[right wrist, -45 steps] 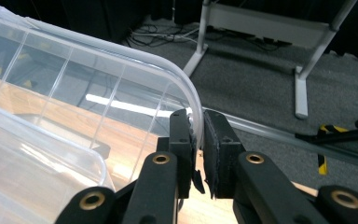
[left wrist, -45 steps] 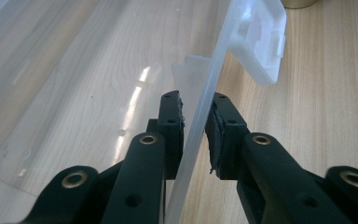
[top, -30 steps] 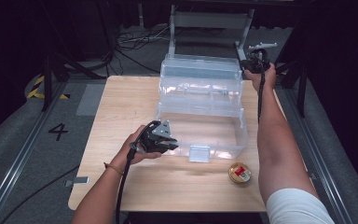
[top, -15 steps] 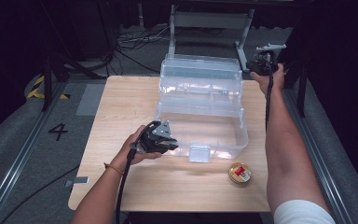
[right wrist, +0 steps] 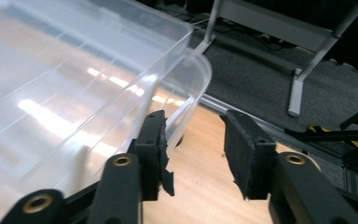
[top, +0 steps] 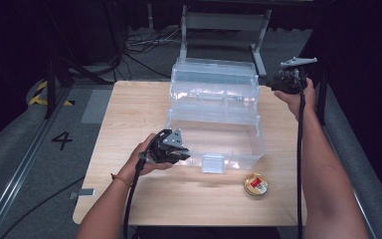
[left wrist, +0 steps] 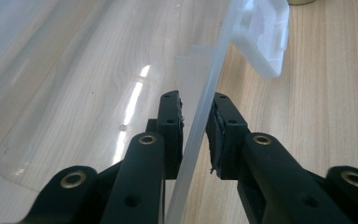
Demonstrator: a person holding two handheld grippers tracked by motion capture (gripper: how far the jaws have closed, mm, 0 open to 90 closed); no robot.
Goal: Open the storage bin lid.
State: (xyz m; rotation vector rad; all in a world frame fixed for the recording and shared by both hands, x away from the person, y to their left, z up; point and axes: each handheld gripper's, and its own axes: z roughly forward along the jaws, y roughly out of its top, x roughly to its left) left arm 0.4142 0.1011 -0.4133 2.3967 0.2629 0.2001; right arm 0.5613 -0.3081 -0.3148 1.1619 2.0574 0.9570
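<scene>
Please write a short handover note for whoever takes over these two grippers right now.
Left gripper: its jaws straddle the front wall of the clear plastic box, near the latch; a slight gap shows at one pad, so I cannot tell whether the grip is firm.
Right gripper: open, beside the lid's rounded far right corner, holding nothing.
Things: the box sits mid-table with its lid swung up and back; a small round tin lies on the table in front of the box.
Done: the box is open.
Left: probably putting the tin into the box, then closing the lid.

1 clear plastic box (top: pixel 214 117), 1 small round tin (top: pixel 255 184), 2 hand-held grippers, left (top: pixel 171 147) and right (top: pixel 289 82); possibly more inside the box.
</scene>
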